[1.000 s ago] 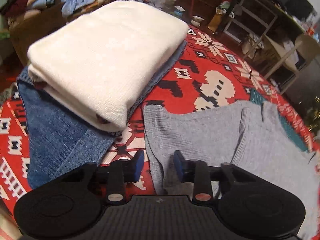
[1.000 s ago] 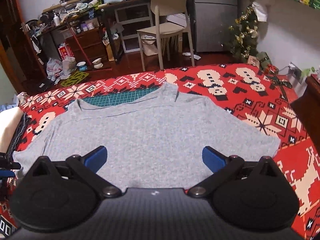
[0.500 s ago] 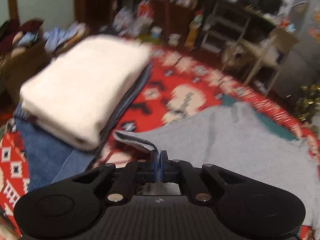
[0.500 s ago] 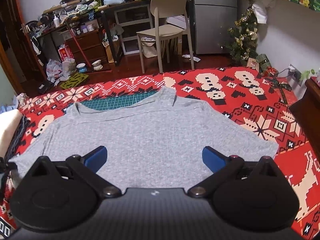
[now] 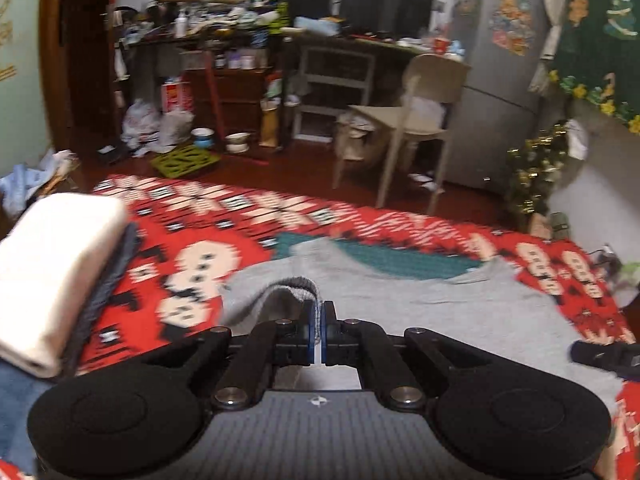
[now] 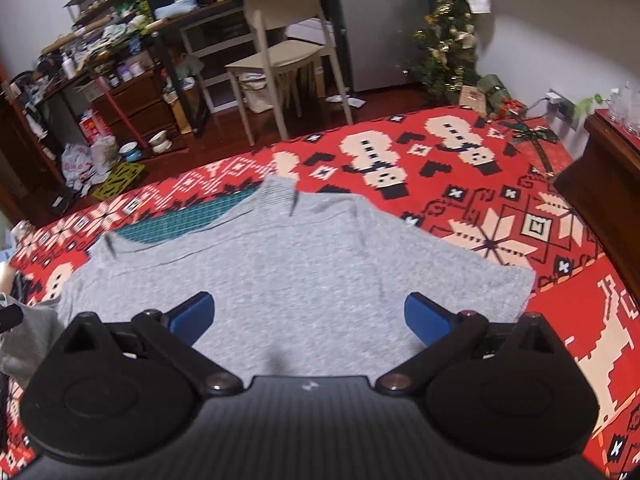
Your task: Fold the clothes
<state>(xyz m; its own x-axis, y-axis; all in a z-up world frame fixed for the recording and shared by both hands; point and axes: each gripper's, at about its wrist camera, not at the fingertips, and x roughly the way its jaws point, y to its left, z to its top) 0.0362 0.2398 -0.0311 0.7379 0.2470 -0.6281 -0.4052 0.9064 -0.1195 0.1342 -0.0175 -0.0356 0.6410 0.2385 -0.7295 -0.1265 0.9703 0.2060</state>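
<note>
Beside sweater (image 6: 304, 280) hem, bare blanket (image 6: 560, 320)

Your grey knit top (image 6: 288, 280), your red blanket (image 6: 500, 184) patterned with cream snowmen and snowflakes, your teal grid mat (image 6: 188, 222), your cream folded cloth (image 5: 52, 272) over blue denim (image 5: 16, 400), your blue finger pads (image 6: 192, 312), your beige chair (image 6: 276, 40).

Two wrist cameras, both looking forward and down

Each sits close above the grey sweater (image 5: 460, 312) (image 6: 300, 280); both share it, the red blanket (image 5: 240, 240) (image 6: 520, 184) and beige chair (image 5: 416, 120) (image 6: 280, 44).
</note>
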